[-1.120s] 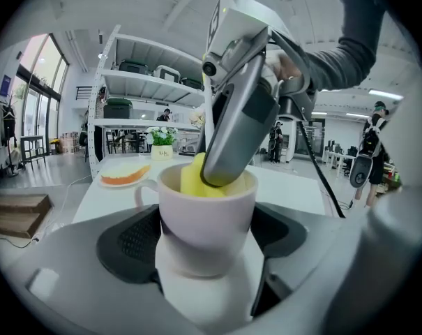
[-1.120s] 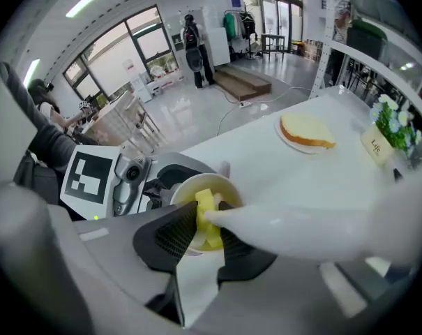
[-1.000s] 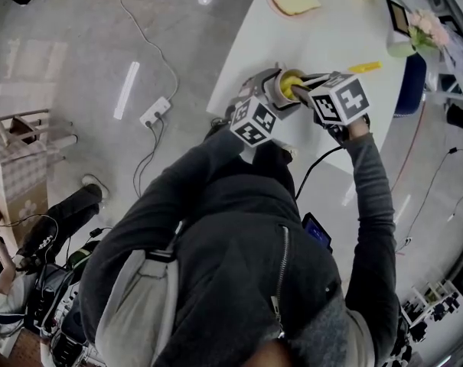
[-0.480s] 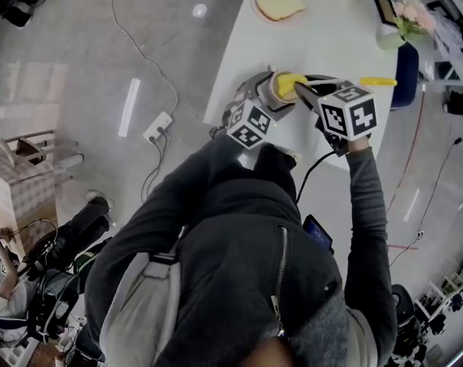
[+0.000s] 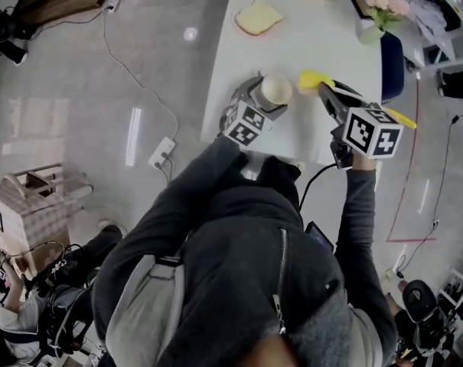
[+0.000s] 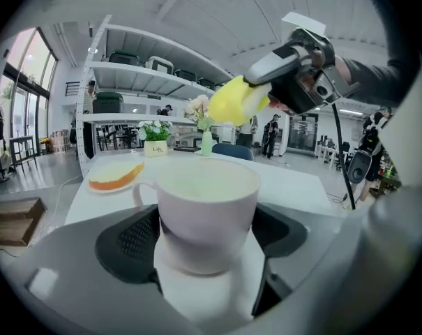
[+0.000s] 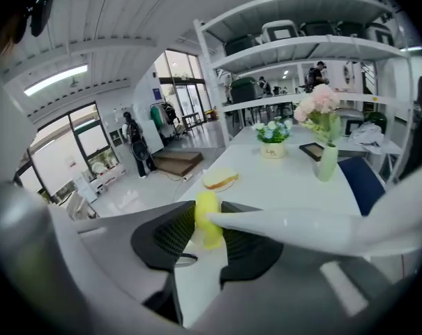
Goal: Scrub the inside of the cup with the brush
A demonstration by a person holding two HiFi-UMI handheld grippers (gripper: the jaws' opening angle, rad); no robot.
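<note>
The left claw clamps the white cup upright near the desk edge; the right claw grips the brush, its yellow head seemingly just outside the cup; a skewed entry could strike the rim and twist the cup loose.

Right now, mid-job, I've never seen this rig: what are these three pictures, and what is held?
No robot: a person holds a tool in each hand. The head view looks down from their head; the two gripper views ride on the tools, looking along the jaws. The left hand-held gripper is shut on a white cup. The right hand-held gripper is shut on a brush with a yellow head, outside the cup. On the white table: a pale yellow slice and a vase of flowers.
</note>
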